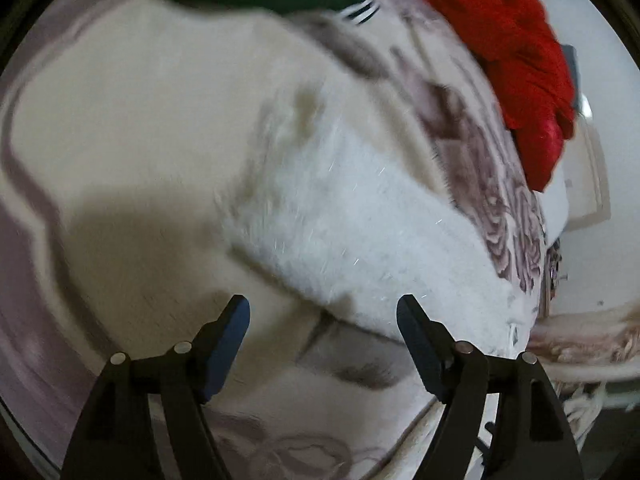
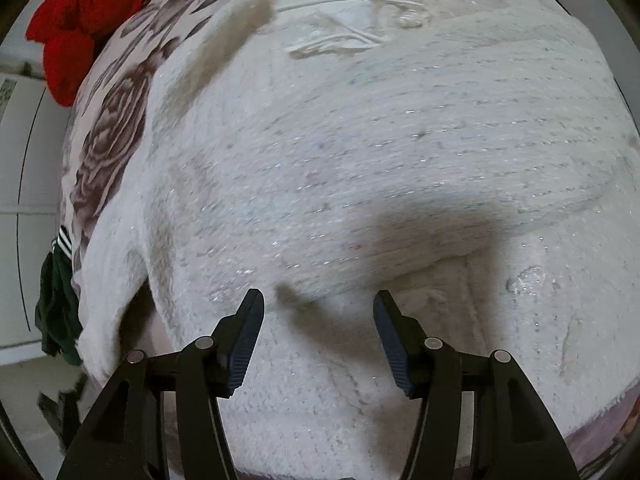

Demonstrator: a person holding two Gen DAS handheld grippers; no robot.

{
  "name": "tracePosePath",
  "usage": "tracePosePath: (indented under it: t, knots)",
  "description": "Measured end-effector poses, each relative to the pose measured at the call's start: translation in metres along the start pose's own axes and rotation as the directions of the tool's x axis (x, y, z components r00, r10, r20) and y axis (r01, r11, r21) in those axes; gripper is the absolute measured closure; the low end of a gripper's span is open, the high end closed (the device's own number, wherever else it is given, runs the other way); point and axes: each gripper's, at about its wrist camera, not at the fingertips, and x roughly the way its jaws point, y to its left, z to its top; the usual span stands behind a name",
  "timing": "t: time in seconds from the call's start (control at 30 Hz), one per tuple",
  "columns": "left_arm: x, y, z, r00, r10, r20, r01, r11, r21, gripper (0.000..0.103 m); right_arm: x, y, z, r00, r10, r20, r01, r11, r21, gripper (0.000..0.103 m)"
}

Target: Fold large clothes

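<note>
My left gripper is matte black plastic; two angular fingers taper to blunt tips, each lined on its inner face with a dark blue-grey pad; the pads look smooth here, though this view is blurred. Each finger hangs on a pair of black link arms, and a round silver pin caps every joint, four pins showing in all; the outer arms carry shallow moulded recesses. My right gripper is built alike; black fingers, the same silver pins at the pivots, and pads of dark blue-grey whose faces show fine ribbing across them.
</note>
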Motion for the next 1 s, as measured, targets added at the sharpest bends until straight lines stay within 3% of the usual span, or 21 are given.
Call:
tracePosePath:
  t: [0.1, 0.2, 0.27, 0.3, 0.4, 0.5, 0.6, 0.73, 0.8, 0.87, 0.93, 1.0]
  knots:
    - [0.029, 0.002, 0.004, 0.999, -0.048, 0.016, 0.049, 0.995, -0.087, 0.029, 0.001, -0.004, 0.002, 1.0, -0.003, 0.008, 0.003, 1.0, 0.001, 0.044]
    - [0.039, -0.004, 0.014, 0.991, -0.041, 0.131, 0.056, 0.991, -0.118, 0.034, 0.004, -0.008, 0.004, 1.0, -0.005, 0.012, 0.005, 1.0, 0.008, 0.044]
    - [0.032, -0.017, 0.02, 0.977, -0.009, 0.214, 0.028, 0.996, -0.087, 0.08, 0.005, -0.01, 0.005, 1.0, -0.009, 0.013, 0.009, 1.0, 0.012, 0.044]
    - [0.03, -0.024, 0.023, 0.973, -0.002, 0.232, 0.016, 0.998, -0.057, 0.094, 0.005, -0.011, 0.006, 1.0, -0.007, 0.015, 0.006, 1.0, 0.013, 0.044]
    - [0.016, -0.058, 0.025, 0.953, 0.006, 0.304, -0.025, 0.998, 0.06, 0.095, 0.003, -0.019, 0.005, 1.0, 0.0, 0.021, 0.0, 1.0, 0.017, 0.044]
    - [-0.008, -0.112, 0.013, 0.928, -0.008, 0.372, -0.09, 0.966, 0.244, 0.096, -0.003, -0.027, 0.004, 1.0, 0.016, 0.025, -0.017, 0.999, 0.029, 0.044]
    - [-0.037, -0.178, -0.019, 0.913, -0.072, 0.401, -0.12, 0.892, 0.435, 0.096, -0.016, -0.039, 0.002, 0.999, 0.035, 0.039, -0.036, 0.999, 0.03, 0.044]
    - [-0.047, -0.272, -0.074, 0.923, -0.174, 0.344, -0.089, 0.772, 0.63, 0.096, -0.038, -0.064, 0.003, 0.996, 0.065, 0.057, -0.068, 0.996, 0.051, 0.044]
    - [-0.038, -0.323, -0.121, 0.939, -0.211, 0.271, -0.048, 0.7, 0.713, 0.096, -0.053, -0.085, 0.004, 0.994, 0.087, 0.071, -0.092, 0.993, 0.073, 0.044]
    - [-0.02, -0.361, -0.165, 0.955, -0.236, 0.181, 0.015, 0.646, 0.763, 0.096, -0.067, -0.106, 0.005, 0.992, 0.088, 0.086, -0.095, 0.991, 0.09, 0.044]
    - [0.013, -0.4, -0.222, 0.973, -0.218, 0.071, 0.071, 0.584, 0.809, 0.096, -0.085, -0.137, 0.006, 0.99, 0.087, 0.114, -0.1, 0.988, 0.116, 0.044]
    - [0.043, -0.426, -0.268, 0.981, -0.196, -0.008, 0.116, 0.546, 0.83, 0.096, -0.098, -0.167, 0.008, 0.988, 0.073, 0.134, -0.093, 0.984, 0.149, 0.044]
